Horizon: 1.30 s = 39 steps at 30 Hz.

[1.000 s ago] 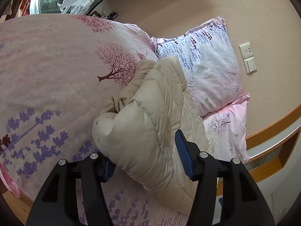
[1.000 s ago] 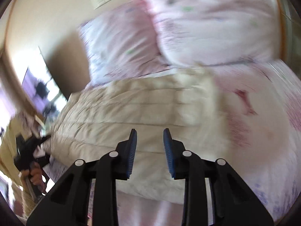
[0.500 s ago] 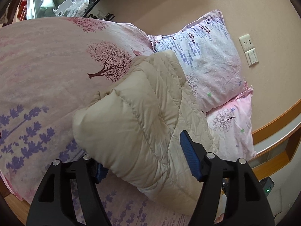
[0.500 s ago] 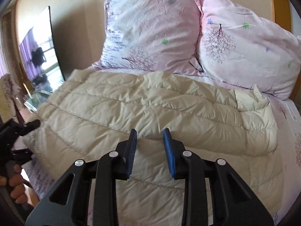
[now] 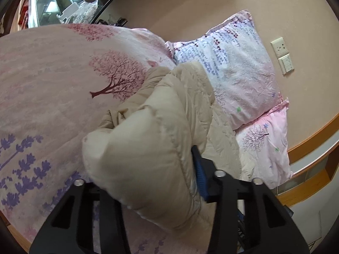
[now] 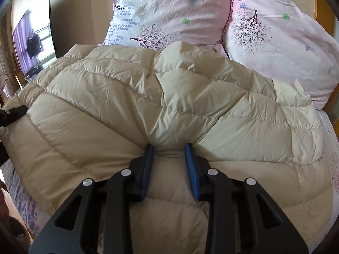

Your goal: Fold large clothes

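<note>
A cream quilted puffer jacket lies spread on the bed below the pillows. My right gripper presses into its near edge, with a ridge of fabric bunched between the blue pads. In the left wrist view a thick folded end of the jacket fills the space between the fingers of my left gripper; the right blue pad touches it and the left pad is hidden behind the fabric. The left gripper also shows at the left edge of the right wrist view.
The bed has a pink floral cover. Two floral pillows lean against the beige wall. A wooden bed frame runs at the right. Wall sockets are on the wall. A TV screen stands at the far left.
My right gripper has moved down onto the jacket and closed around a pinch of its near edge. The jacket end has sunk deeper between my left fingers, hiding the left pad.
</note>
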Each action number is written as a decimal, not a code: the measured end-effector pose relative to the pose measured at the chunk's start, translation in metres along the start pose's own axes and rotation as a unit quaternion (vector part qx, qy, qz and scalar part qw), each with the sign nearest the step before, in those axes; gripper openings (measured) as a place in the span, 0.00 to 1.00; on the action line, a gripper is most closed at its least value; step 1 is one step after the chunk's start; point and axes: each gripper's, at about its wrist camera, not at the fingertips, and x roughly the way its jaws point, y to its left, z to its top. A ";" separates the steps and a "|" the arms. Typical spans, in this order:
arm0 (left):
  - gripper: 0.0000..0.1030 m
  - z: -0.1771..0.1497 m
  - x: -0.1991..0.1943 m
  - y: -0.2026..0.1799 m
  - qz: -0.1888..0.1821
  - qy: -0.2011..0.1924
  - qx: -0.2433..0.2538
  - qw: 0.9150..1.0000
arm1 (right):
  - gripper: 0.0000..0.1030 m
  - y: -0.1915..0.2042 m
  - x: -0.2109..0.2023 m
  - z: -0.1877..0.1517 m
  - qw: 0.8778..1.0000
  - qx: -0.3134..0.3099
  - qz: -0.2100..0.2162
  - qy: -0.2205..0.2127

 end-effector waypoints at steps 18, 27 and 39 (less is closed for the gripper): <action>0.27 -0.019 -0.024 -0.141 -0.214 -0.004 0.188 0.959 | 0.31 0.002 0.003 0.002 1.000 -0.007 -0.007 0.010; 0.27 -0.049 0.006 -0.185 -0.259 0.057 0.222 0.938 | 0.33 -0.035 -0.005 0.005 0.995 0.040 0.092 0.013; 0.27 -0.065 0.009 -0.202 -0.248 0.072 0.263 0.930 | 0.35 -0.156 -0.040 -0.024 0.984 0.167 0.059 0.033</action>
